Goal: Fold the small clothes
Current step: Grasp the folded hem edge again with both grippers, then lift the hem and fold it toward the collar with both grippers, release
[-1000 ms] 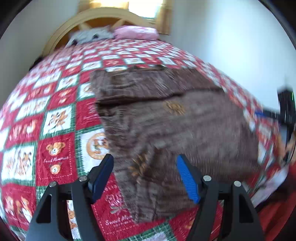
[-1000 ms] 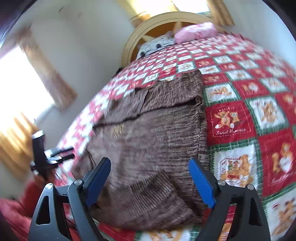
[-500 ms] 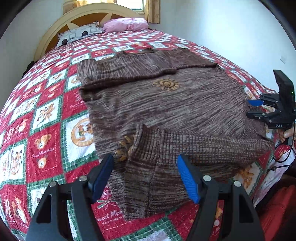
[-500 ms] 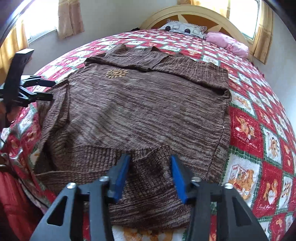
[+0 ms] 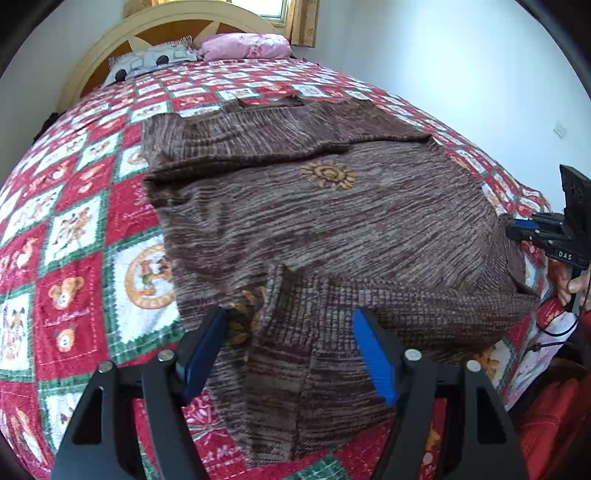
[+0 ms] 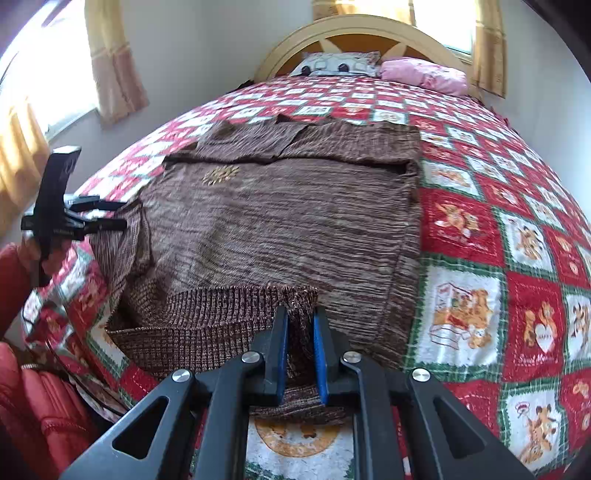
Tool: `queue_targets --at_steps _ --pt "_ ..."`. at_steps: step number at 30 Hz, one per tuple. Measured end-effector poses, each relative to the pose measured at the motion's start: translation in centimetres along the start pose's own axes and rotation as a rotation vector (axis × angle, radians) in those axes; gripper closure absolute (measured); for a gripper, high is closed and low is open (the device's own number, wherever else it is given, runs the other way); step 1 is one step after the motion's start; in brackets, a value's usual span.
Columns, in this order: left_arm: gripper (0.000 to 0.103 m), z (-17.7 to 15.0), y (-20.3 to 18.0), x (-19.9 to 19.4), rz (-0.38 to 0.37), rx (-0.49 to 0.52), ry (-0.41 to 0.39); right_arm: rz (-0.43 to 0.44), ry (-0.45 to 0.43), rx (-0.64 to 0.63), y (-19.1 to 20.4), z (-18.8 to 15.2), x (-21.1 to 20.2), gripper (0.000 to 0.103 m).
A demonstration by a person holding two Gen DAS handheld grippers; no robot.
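A brown knit sweater (image 5: 325, 229) with orange sun motifs lies spread on the quilt, also in the right wrist view (image 6: 288, 221). Its sleeves are folded across the far part, and the near hem is turned back in a ribbed flap (image 5: 369, 306). My left gripper (image 5: 288, 350) is open just above the near edge of that flap, holding nothing. My right gripper (image 6: 299, 332) is closed on a pinch of the sweater's ribbed hem (image 6: 299, 295) at the near edge. Each gripper shows at the side of the other's view, the right (image 5: 546, 236) and the left (image 6: 70, 221).
The bed has a red, white and green patchwork quilt (image 5: 74, 236) with bear pictures. A grey pillow (image 6: 336, 66) and a pink pillow (image 6: 424, 74) lie by the wooden headboard (image 6: 362, 33). Red fabric (image 6: 33, 387) is beside the bed's near corner. Curtained windows are on the walls.
My right gripper's jaws have closed from wide open onto the sweater's hem. Both cameras have steadied and swung to face the sweater; my left gripper stays open near the flap.
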State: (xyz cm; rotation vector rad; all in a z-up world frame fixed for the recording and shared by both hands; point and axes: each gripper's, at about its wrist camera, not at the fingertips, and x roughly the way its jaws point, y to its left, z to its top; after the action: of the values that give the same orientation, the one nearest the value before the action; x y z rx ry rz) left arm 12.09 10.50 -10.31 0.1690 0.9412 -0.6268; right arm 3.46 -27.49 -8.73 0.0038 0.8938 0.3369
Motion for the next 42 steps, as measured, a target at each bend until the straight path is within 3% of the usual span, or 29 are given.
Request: queue_targets --at_steps 1,3,8,13,18,19,21,26,32,37,42 --pt "0.034 0.0 -0.1 0.0 -0.002 0.004 -0.001 0.003 -0.005 0.018 -0.3 0.0 -0.1 0.09" --pt "0.052 -0.1 -0.2 -0.2 -0.016 0.008 -0.003 0.01 0.0 0.045 -0.8 -0.3 0.0 0.09" --pt "0.078 -0.3 0.1 -0.8 -0.054 -0.021 0.002 0.011 0.027 0.064 -1.0 -1.0 1.1 0.09" --pt "0.08 -0.4 -0.1 -0.7 -0.036 -0.014 -0.008 0.012 0.024 0.088 -1.1 -1.0 1.5 0.09" --pt "0.074 0.2 -0.9 0.0 -0.01 0.019 -0.007 0.015 0.023 0.093 -1.2 -1.0 1.7 0.09" --pt "0.075 0.2 -1.1 0.0 -0.002 0.028 -0.007 0.013 0.022 0.096 -1.2 -1.0 1.7 0.09" --pt "0.087 0.1 -1.2 -0.2 0.008 0.026 -0.016 0.014 0.022 0.103 -1.2 -1.0 1.5 0.09" --pt "0.093 -0.1 -0.2 -1.4 -0.044 -0.088 -0.037 0.024 -0.023 0.083 -0.7 -0.1 -0.3 0.093" --pt "0.093 1.8 0.2 -5.7 -0.045 -0.147 -0.196 0.038 -0.187 0.155 -2.4 3.7 -4.6 0.093" --pt "0.093 3.8 1.3 -6.6 0.021 -0.175 -0.264 -0.092 -0.233 0.112 -2.6 6.3 -4.7 0.093" --pt "0.093 4.5 3.0 -5.4 0.054 -0.242 -0.287 -0.155 -0.246 0.094 -2.6 8.3 -3.5 0.093"
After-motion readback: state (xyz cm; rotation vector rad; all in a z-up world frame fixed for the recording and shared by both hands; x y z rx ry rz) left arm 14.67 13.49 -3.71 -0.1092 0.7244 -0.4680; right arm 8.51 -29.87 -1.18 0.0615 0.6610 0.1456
